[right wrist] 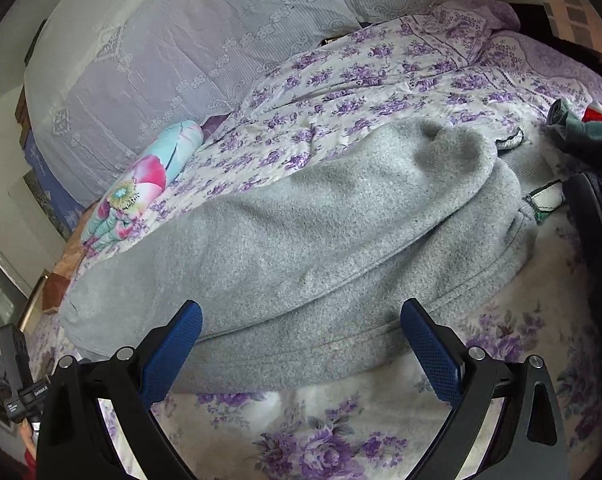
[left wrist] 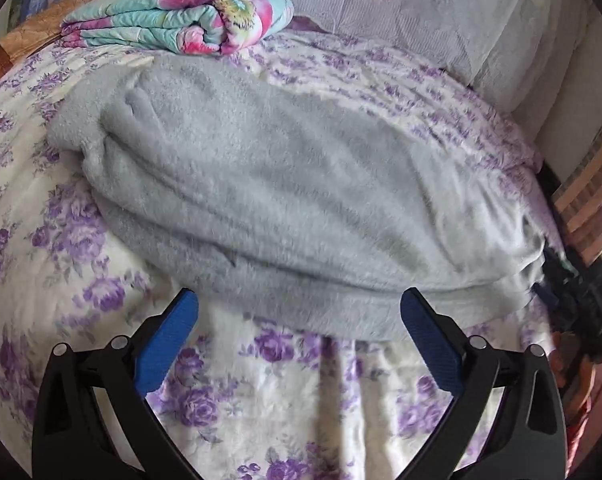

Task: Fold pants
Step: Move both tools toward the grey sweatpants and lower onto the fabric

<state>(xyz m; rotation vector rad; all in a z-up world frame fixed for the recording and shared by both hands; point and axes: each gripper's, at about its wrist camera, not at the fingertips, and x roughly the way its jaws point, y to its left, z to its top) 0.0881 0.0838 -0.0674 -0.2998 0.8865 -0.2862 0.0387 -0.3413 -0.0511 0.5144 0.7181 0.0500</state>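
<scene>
Setting: a bed covered by a white bedspread printed with purple flowers; a pale lace curtain fills the top of both frames.

Background items: a folded floral quilt in pink and teal sits at the upper left of the left wrist view; a dark green garment lies at the right edge of the right wrist view.

Pants: the grey fleece pants stretch across the middle of both frames, lying flat on the bedspread, apparently doubled lengthwise, since a second layer edge shows along the lower side. What looks like the waist end, with a small white label, sits at the right of the right wrist view.

Left gripper: the left gripper hovers at the near edge of the fabric, jaws spread wide, nothing between them.

Right gripper: the right gripper is poised over the near hem, jaws also wide apart and empty; its left blue pad overlaps the cloth edge in the picture, though contact cannot be confirmed.

Step in hand: probably the approach before a crosswise fold, with both tools lined up along the near long edge.

Next move: each gripper likely needs to descend, pinch both layers together at the edge, then carry one end over the other. Thick, fluffy fleece may slip unless the bite is deep.
</scene>
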